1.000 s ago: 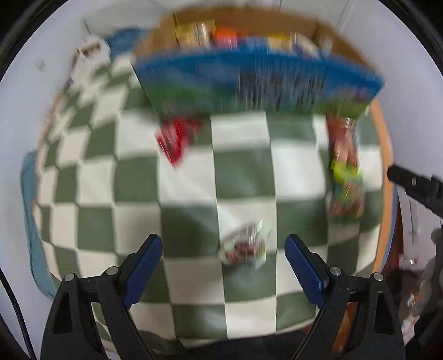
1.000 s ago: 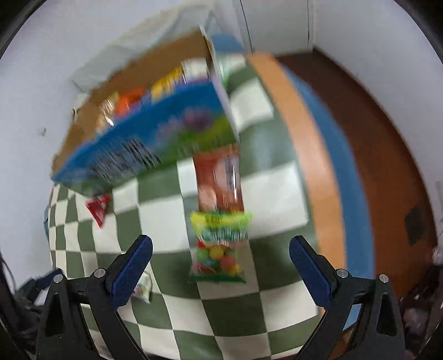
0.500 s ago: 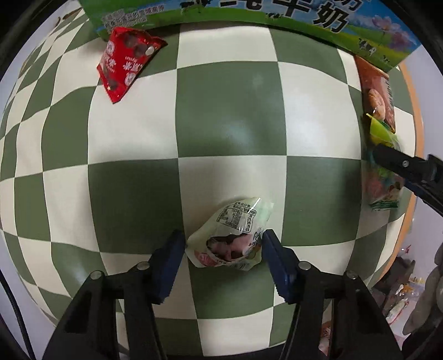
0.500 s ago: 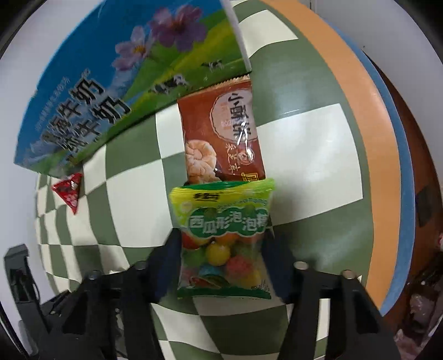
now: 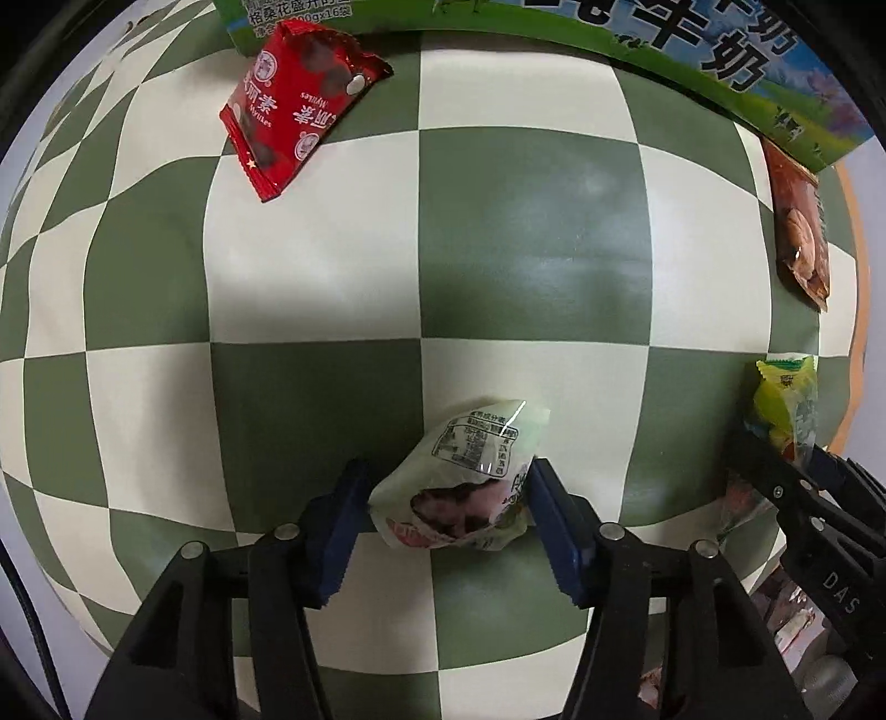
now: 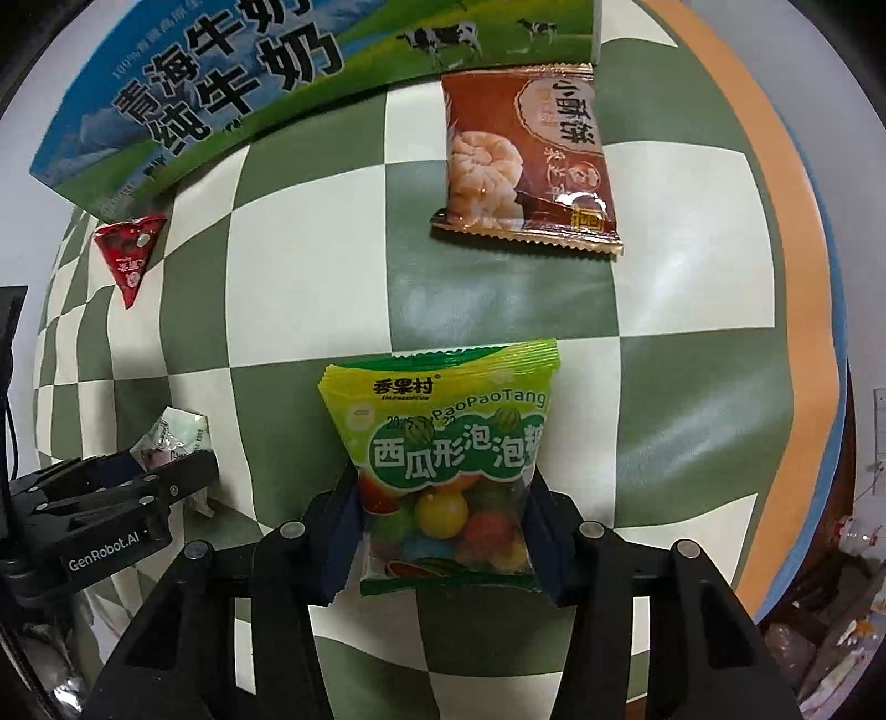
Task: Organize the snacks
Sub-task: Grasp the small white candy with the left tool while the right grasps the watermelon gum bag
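My left gripper (image 5: 448, 509) is shut on a small pale green snack packet (image 5: 459, 482) on the checked tablecloth. My right gripper (image 6: 443, 526) is shut on a green bag of coloured gumballs (image 6: 443, 459). A red triangular chocolate packet (image 5: 293, 105) lies at the far left by the milk carton box (image 5: 609, 33). A brown pastry packet (image 6: 526, 160) lies beyond the gumball bag, next to the box (image 6: 249, 94). The left gripper also shows in the right wrist view (image 6: 111, 498), holding the pale packet (image 6: 171, 437).
The green and white checked cloth (image 5: 531, 238) covers the table. The table's orange and blue edge (image 6: 803, 249) runs along the right side. Clutter sits on the floor beyond that edge (image 6: 830, 637).
Both grippers came down to the cloth from higher up and closed, the left on the pale packet and the right on the gumball bag. The gumball bag now sits apart from the brown packet.
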